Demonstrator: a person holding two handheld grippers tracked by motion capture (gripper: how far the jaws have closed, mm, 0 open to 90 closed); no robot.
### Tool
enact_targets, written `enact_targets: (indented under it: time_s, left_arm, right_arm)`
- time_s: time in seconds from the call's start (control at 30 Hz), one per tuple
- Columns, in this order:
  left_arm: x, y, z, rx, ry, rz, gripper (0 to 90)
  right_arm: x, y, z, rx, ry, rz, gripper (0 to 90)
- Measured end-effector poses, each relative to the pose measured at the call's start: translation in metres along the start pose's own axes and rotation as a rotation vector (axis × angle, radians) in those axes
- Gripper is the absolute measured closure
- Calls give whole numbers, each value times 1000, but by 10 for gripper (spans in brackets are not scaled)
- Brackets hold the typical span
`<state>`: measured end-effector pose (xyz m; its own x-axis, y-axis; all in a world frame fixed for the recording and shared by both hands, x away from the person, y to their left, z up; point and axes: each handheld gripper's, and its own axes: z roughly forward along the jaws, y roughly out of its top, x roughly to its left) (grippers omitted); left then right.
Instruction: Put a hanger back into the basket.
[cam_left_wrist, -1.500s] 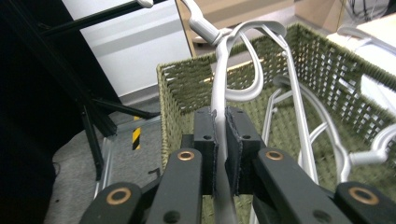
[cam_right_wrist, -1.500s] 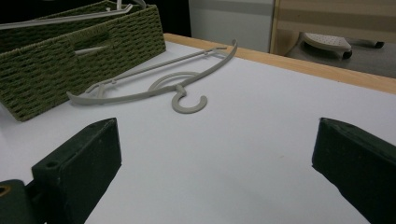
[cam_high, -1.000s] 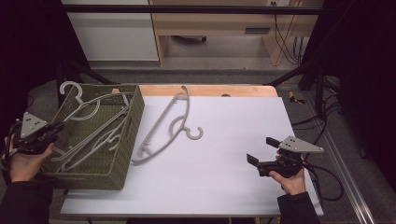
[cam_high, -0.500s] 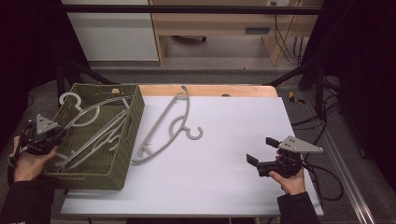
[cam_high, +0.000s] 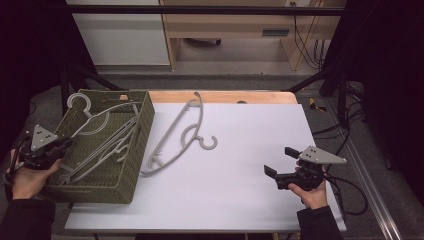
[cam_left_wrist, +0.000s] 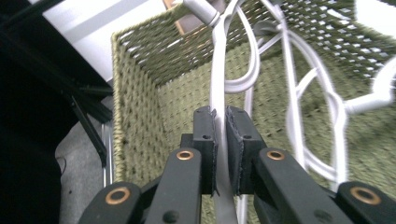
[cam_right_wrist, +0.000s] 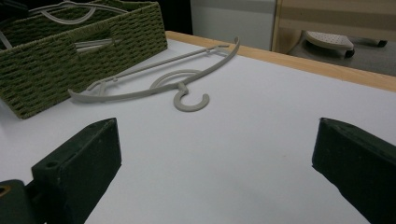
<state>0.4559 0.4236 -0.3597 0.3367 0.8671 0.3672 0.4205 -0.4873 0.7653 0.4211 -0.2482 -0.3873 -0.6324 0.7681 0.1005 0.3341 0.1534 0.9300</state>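
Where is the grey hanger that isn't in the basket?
In the high view the loose hanger lies flat on the white table, just right of the green woven basket, hook pointing toward the right gripper.

White table (cam_high: 240, 200) with wood far edge; green woven basket (cam_high: 132, 165) at left, grey hanger (cam_high: 175, 142) lying beside it.

My table in a dim room

I work at a white table (cam_high: 240, 200) with a wooden strip (cam_high: 225, 97) along its far edge. Beyond it I see a grey floor (cam_high: 225, 80), a white cabinet (cam_high: 120, 35) at the left and a light wooden desk (cam_high: 235, 20) with cables (cam_high: 300, 35) hanging at its right end. Black frame bars (cam_high: 320, 80) stand at both sides, and the room's edges lie in darkness.
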Motion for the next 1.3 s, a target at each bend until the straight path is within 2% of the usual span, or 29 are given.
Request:
enact_targets:
  time_s: [0.07, 0.2, 0.23, 0.27, 0.33, 0.37, 0.4, 0.43, 0.47, 0.5, 0.53, 0.57, 0.63, 0.67, 0.87, 0.97, 1.13, 1.17, 1.2, 1.3]
  left_arm:
    - [-4, 3, -4, -11, -18, 3, 820]
    - [-17, 8, -12, -20, -79, 2, 799]
    - [-17, 8, -12, -20, -79, 2, 796]
    - [-24, 10, -16, -21, -113, -1, 793]
    - [-31, 12, -17, 5, -145, 3, 790]
    - [-35, 13, -16, 33, -154, 9, 790]
    - [-38, 12, -14, 70, -160, 16, 791]
    - [-38, 12, -14, 70, -160, 16, 792]
    - [-42, 11, -12, 97, -168, 21, 792]
    - [-46, 6, -10, 100, -152, -2, 898]
    - [-46, 4, -8, 107, -165, -20, 900]
    - [-46, 3, -6, 125, -189, -21, 899]
    - [-50, 2, -1, 165, -184, 7, 869]
    - [-51, 2, 1, 171, -186, 3, 829]
    - [-59, 15, 5, 129, -185, -23, 605]
    - [-64, 22, 2, 81, -196, -46, 532]
    - [-75, 32, -6, -20, -226, -94, 450]
    - [-75, 32, -6, -20, -226, -94, 438]
    - [-80, 37, -9, -50, -245, -103, 433]
    - [-89, 43, -12, -84, -269, -106, 387]
  right_arm:
    - [0, 0, -1, -1, 3, -6, 16]
    - [1, 1, -2, -7, 0, 3, 15]
    - [1, 1, -2, -7, 0, 3, 15]
    - [0, 1, -2, -7, 2, 1, 16]
    - [1, 1, -2, -7, 0, 2, 16]
    - [1, 1, -2, -5, 2, 0, 16]
    - [1, 1, -2, -4, 2, 0, 15]
    - [1, 1, -2, -5, 2, -1, 16]
    - [1, 1, -2, -5, 2, -1, 16]
    - [1, 1, -2, -7, 3, -2, 16]
    - [1, 1, -2, -6, 2, -2, 15]
    - [1, 1, -2, -4, 1, -2, 16]
    - [1, 1, -2, 1, 3, -6, 16]
    - [1, 1, -1, -1, 4, -10, 16]
    - [1, 1, -2, 1, 4, -9, 15]
    - [0, 1, -3, -8, 1, -6, 15]
    - [1, 2, -4, -11, 0, 1, 15]
    - [1, 2, -4, -11, 0, 1, 15]
    - [1, 2, -4, -11, 0, 1, 15]
    - [0, 2, -4, -13, -1, 2, 15]
